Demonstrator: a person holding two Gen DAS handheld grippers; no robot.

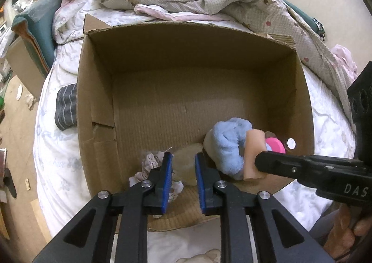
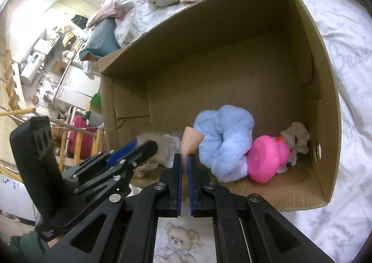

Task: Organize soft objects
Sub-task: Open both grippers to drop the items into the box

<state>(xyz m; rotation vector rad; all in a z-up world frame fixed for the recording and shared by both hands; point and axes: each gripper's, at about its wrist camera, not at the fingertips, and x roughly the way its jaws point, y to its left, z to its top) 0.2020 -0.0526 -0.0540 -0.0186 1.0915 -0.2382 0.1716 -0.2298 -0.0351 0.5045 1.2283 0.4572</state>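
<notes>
The right gripper (image 2: pixel 184 158) pinches a peach soft piece (image 2: pixel 190 138) over the cardboard box (image 2: pixel 325 72); I'd lower it beside the blue plush (image 2: pixel 224 142) before letting go. The left gripper (image 1: pixel 183 160) stands slightly parted, gripping nothing. Only the right wrist view shows the pink toy (image 2: pixel 267 158) whole.

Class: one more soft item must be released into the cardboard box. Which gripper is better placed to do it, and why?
The right gripper: it is shut on a peach piece already over the box, beside the blue plush. The left gripper holds nothing.
</notes>
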